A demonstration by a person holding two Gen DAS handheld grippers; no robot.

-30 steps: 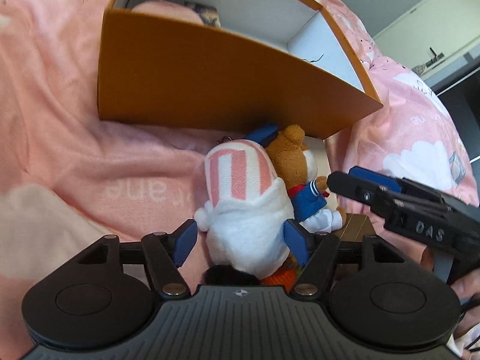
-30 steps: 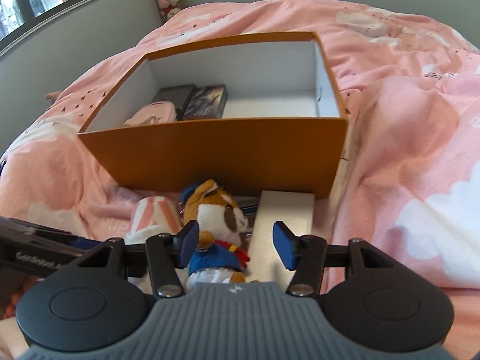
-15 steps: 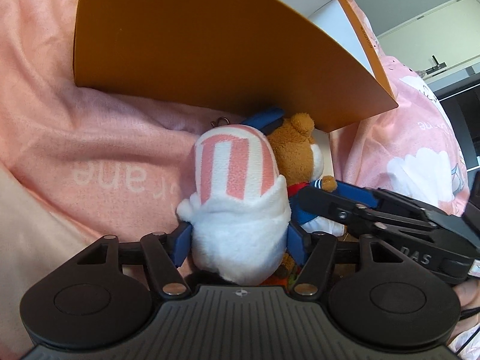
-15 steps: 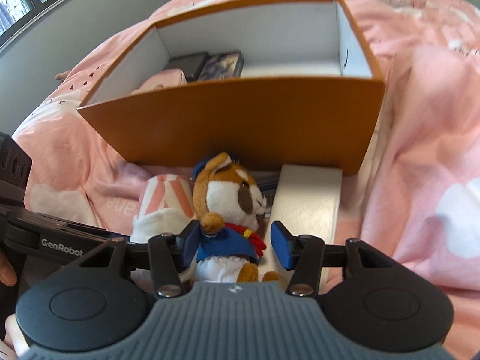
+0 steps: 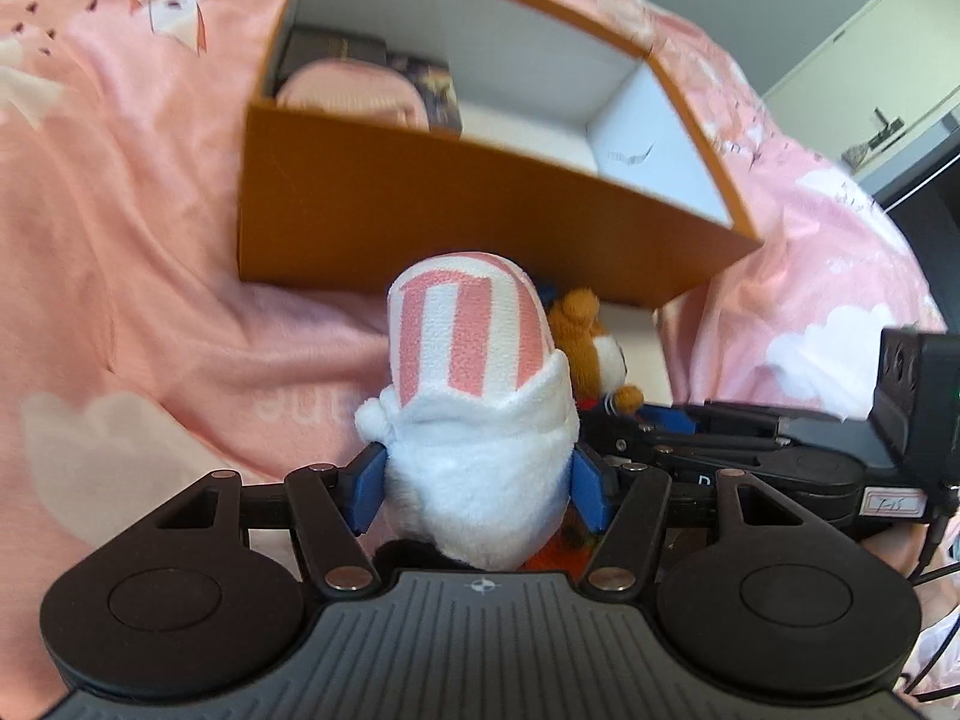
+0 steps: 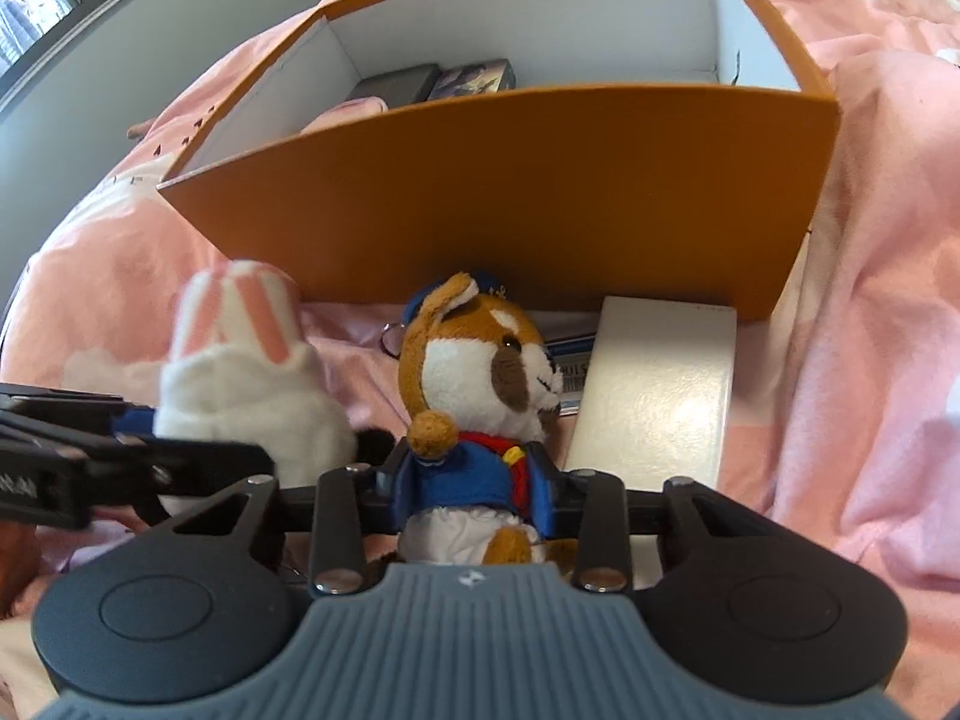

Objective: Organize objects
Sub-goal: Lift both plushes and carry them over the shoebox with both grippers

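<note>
Left wrist view: the left hand-held gripper [image 5: 478,489] is clamped on the white lower body of a pink-striped plush [image 5: 474,396]; its blue pads press into both sides and the plush's underside is hidden behind the gripper body. At 2 o'clock of it, a brown plush dog [image 5: 591,348] is mostly covered by the striped plush and by the right hand-held gripper [image 5: 636,420], which reaches in level from 3 o'clock. The orange box [image 5: 456,210] sits at 12 o'clock on the pink bed cover [image 5: 120,210], its open top showing a pink item and dark boxes at the left end, blurred; the right half shows bare white floor.

Right wrist view: the right hand-held gripper [image 6: 474,495] is closed on the plush dog [image 6: 480,396] at its blue jacket; the legs are cut off behind the gripper body. The striped plush [image 6: 246,384] stands at 10 o'clock, blurred, with the left hand-held gripper [image 6: 138,462] across its base. A white flat box [image 6: 660,396] lies just beside the dog at 2 o'clock, its far end against the orange box [image 6: 510,198] wall.
</note>
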